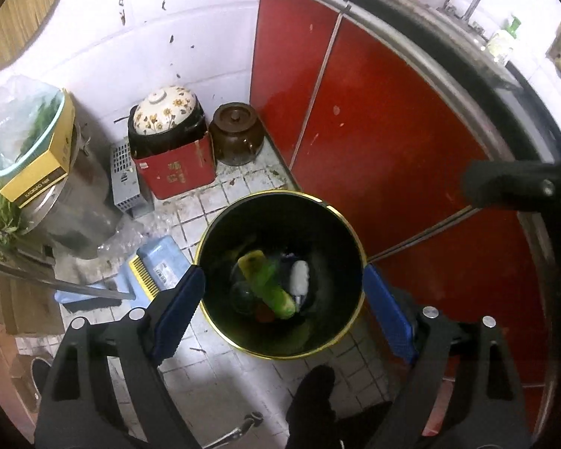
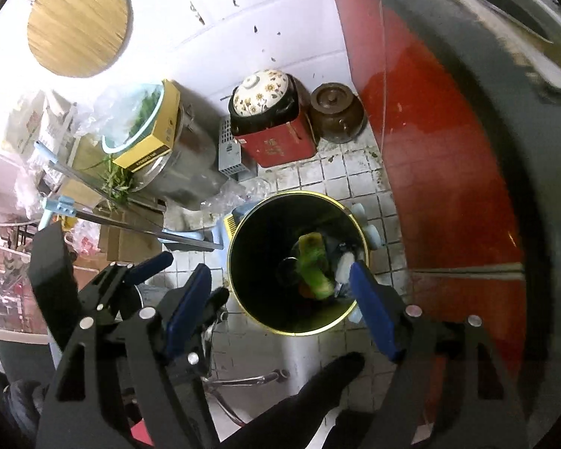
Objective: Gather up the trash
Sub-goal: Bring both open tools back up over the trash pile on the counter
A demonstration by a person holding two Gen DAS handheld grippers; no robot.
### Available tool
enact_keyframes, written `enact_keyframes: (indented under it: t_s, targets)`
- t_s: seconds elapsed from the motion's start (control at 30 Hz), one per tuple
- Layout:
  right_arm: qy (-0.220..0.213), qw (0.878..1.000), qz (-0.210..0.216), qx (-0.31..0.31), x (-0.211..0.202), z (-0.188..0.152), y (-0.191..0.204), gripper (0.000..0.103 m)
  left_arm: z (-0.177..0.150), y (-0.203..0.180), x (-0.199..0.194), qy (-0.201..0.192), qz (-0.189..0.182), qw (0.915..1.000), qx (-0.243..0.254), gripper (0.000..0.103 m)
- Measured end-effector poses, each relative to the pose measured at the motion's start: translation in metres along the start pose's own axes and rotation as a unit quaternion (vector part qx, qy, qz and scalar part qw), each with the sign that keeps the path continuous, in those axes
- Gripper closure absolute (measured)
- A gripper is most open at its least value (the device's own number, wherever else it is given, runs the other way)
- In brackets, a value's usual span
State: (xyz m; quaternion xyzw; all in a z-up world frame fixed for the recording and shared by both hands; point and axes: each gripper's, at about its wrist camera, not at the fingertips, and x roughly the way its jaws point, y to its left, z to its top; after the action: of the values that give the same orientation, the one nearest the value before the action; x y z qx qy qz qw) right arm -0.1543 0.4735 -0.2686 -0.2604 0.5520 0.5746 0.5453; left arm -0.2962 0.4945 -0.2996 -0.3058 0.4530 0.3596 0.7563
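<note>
Now both claws hang wide open over the bin, pointing steeply down, and neither has hold of anything. The left claw (image 1: 280,292) has its blue pads (image 1: 179,310) spread to either side of the bin's mouth, nothing between them but the view down inside. The right claw (image 2: 280,292) stands much the same, one pad over the floor by the near rim and the other over the rim's right edge.

The step in hand looks like the drop, and by the look of it the drop is made: trash lies at the bottom. To finish it well, I would keep both claws open and lift them straight up, clear of the rim, so no pad catches the gold edge and tips the bin. A glance down to check that nothing clings to a pad is worth it before moving off for the next piece.

Nearest, a dark foot (image 1: 312,393) of the person stands on the tiled floor (image 1: 220,374) just short of the bin. The bin (image 1: 349,224), black with a gold rim, sits directly beneath both claws. Inside lie a green bottle (image 1: 271,284), a white piece (image 1: 299,277) just beside it, and some darker bits I cannot make out. Left of the bin lies a blue dustpan (image 1: 161,262); close on its right is the red cabinet (image 1: 392,131). Farther back, by the wall, stand a red box (image 1: 179,172) and a brown jar (image 1: 235,134).
</note>
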Motion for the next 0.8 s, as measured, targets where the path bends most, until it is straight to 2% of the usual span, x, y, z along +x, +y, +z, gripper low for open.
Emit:
enact_keyframes:
  t_s: [0.13, 0.23, 0.33, 0.43, 0.5, 0.53, 0.6, 0.63, 0.67, 0.7, 0.8]
  targets:
    - [-0.023, 1.000, -0.008, 0.013, -0.050, -0.018, -0.008, 0.025, 0.003, -0.024, -0.033, -0.013, 0.002, 0.9997, 0.023, 0.019]
    - [-0.054, 0.998, -0.024, 0.026, -0.108, -0.038, -0.023, 0.023, 0.008, -0.053, -0.060, -0.021, 0.002, 0.9982, 0.055, 0.016]
    - [-0.096, 0.992, -0.066, 0.048, -0.178, -0.064, -0.051, 0.020, 0.016, -0.098, -0.093, -0.036, -0.016, 0.9939, 0.103, 0.013]
    - [-0.137, 0.980, -0.111, 0.091, -0.246, -0.102, -0.087, 0.020, 0.021, -0.159, -0.125, -0.055, -0.052, 0.9843, 0.159, 0.011]
    - [-0.161, 0.969, -0.137, 0.132, -0.285, -0.130, -0.113, 0.020, 0.023, -0.201, -0.141, -0.060, -0.082, 0.9754, 0.196, 0.011]
    - [-0.169, 0.963, -0.149, 0.148, -0.300, -0.141, -0.122, 0.020, 0.022, -0.230, -0.149, -0.062, -0.099, 0.9676, 0.224, 0.011]
    - [-0.197, 0.941, -0.191, 0.198, -0.346, -0.181, -0.152, 0.020, 0.017, -0.279, -0.161, -0.065, -0.121, 0.9530, 0.270, 0.011]
    - [-0.204, 0.934, -0.201, 0.211, -0.358, -0.194, -0.159, 0.020, 0.013, -0.314, -0.170, -0.064, -0.144, 0.9404, 0.301, 0.011]
    - [-0.222, 0.919, -0.220, 0.240, -0.382, -0.220, -0.174, 0.020, 0.009, -0.332, -0.174, -0.064, -0.156, 0.9341, 0.315, 0.011]
    - [-0.231, 0.911, -0.230, 0.254, -0.393, -0.238, -0.184, 0.020, 0.002, -0.364, -0.181, -0.061, -0.175, 0.9219, 0.340, 0.011]
    - [-0.255, 0.873, -0.273, 0.313, -0.435, -0.304, -0.221, 0.020, -0.017, -0.423, -0.190, -0.051, -0.199, 0.9003, 0.384, 0.011]
